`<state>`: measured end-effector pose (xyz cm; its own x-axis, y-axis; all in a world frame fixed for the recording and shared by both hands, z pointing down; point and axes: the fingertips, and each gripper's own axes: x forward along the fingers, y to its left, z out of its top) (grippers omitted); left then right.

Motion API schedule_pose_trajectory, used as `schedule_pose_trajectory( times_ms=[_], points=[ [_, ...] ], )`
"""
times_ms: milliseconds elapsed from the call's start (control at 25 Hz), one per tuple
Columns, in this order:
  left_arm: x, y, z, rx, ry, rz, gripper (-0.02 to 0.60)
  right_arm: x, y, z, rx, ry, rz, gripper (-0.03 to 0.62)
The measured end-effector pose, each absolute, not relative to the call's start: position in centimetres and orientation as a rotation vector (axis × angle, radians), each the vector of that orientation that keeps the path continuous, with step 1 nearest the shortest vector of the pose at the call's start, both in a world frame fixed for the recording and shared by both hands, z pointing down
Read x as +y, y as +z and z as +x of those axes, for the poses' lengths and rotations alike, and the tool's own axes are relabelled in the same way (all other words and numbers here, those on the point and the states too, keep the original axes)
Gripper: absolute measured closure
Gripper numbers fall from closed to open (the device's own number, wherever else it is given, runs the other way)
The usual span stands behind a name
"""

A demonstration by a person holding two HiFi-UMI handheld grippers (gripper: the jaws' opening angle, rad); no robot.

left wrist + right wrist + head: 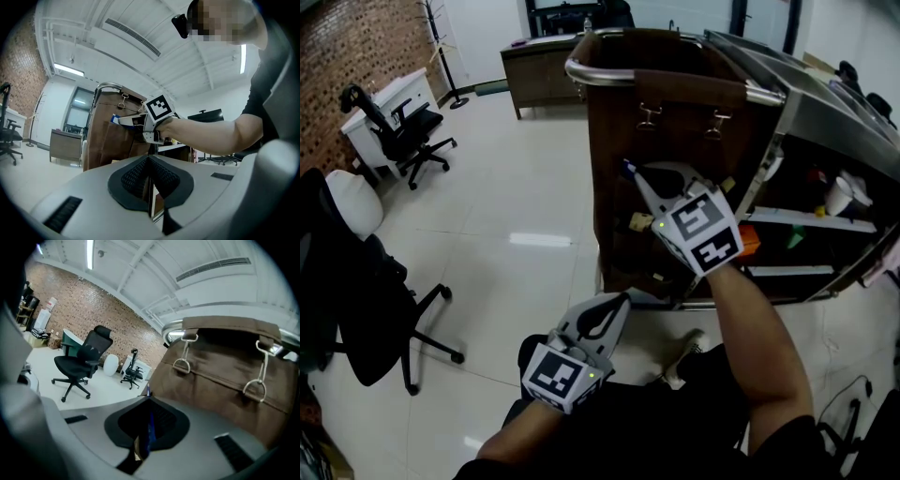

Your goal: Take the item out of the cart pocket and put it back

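The cart's brown fabric bag hangs from a metal rail by clips. My right gripper is raised against the bag's side and is shut on a thin blue packet. The packet's tip sticks out past the jaws and also shows in the left gripper view. A pocket with pale items sits just below that gripper on the bag. My left gripper hangs low near my lap, pointing up at the cart, shut with nothing between its pads.
The cart's open shelves at the right hold a white cup and small items. Black office chairs stand at the left and far left. A wooden desk is at the back, beside a coat stand.
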<state>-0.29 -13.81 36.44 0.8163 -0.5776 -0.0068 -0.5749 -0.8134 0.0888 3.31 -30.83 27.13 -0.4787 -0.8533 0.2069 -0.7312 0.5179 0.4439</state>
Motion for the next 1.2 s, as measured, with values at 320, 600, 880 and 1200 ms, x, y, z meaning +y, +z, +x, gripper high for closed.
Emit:
schedule_pose_trajectory(
  times_ms=[320,600,880,1200],
  points=[
    [-13.7,36.4,-0.3,-0.926,-0.052,2.918,0.581,-30.7,27.1,3.3,-2.371,-0.434,1.296,0.576],
    [-13.7,36.3,-0.2,-0.927,-0.050,2.918,0.581,-29.7,24.5,3.5,-2.456,-0.451,1.347,0.531],
    [-13.5,36.2,0.0,-0.924,-0.047,2.920,0.581,-27.0,20.8,4.0,-2.629,-0.397,1.375,0.537],
    [-13.5,36.2,0.3,-0.923,-0.045,2.923,0.581,-19.7,18.9,7.3,-2.879,-0.294,1.457,0.589]
  ],
)
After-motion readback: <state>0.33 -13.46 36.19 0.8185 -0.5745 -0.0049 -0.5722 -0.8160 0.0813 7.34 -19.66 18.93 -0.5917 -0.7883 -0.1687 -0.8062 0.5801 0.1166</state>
